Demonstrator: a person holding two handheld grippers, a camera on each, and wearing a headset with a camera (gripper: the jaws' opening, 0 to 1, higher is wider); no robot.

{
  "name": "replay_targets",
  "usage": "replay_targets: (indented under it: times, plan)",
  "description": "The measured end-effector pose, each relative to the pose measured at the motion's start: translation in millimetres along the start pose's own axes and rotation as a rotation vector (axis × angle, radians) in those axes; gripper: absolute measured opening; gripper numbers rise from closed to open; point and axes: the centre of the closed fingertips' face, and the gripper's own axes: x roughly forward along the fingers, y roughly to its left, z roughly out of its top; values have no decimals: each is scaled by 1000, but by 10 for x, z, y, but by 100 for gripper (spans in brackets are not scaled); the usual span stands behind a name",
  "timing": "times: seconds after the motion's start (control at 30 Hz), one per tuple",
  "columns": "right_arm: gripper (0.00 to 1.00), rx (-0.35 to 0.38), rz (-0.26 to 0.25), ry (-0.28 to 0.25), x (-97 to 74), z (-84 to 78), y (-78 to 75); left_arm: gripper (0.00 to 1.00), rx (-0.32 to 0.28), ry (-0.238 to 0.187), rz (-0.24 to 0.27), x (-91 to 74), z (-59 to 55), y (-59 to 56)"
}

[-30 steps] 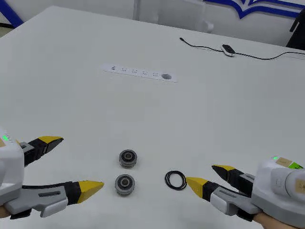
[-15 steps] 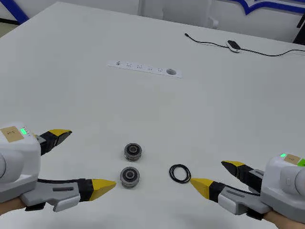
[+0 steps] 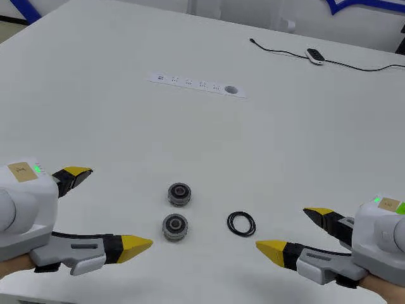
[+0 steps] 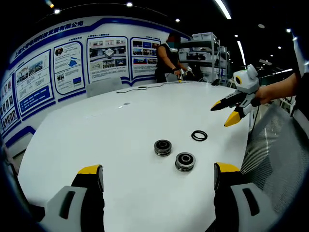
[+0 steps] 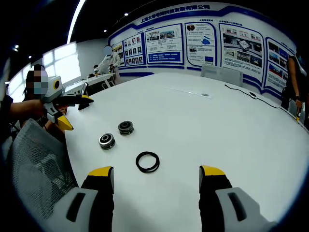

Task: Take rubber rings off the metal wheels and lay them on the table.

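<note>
Rubber ring [image 3: 241, 223] lies flat and loose on the white table [image 3: 304, 139], at 3 o'clock from the nearer metal wheel [image 3: 174, 226]. The second wheel [image 3: 179, 194] sits just beside that one, at 12 o'clock. At 9 o'clock of the wheels hovers the left gripper [image 3: 117, 206], jaws spread wide and empty. The right gripper [image 3: 283, 227], at 3 o'clock of the ring, is likewise spread, holding nothing.

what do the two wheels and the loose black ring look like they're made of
Far wheel and near wheel: likely metal, silvery faces with a sheen; dark outer bands, perhaps rubber. Loose ring: probably rubber, thin, matte black.
</note>
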Motion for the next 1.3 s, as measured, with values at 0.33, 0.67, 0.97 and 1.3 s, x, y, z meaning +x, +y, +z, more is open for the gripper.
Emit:
replay_targets:
  times: [0.33, 0.67, 0.97, 1.3]
  plan:
    - [74, -5, 5, 4, 49, 31, 11, 98, -3, 13, -10, -2, -52, -42]
    - [74, -16, 3, 20, 63, -3, 34, 98, 4, 22, -17, -3, -79, -60]
    - [74, -39, 0, 39, 76, -27, 48, 98, 6, 29, -22, 6, -97, -60]
    - [73, -15, -5, 51, 71, -85, 33, 97, 5, 29, -29, 18, -86, -83]
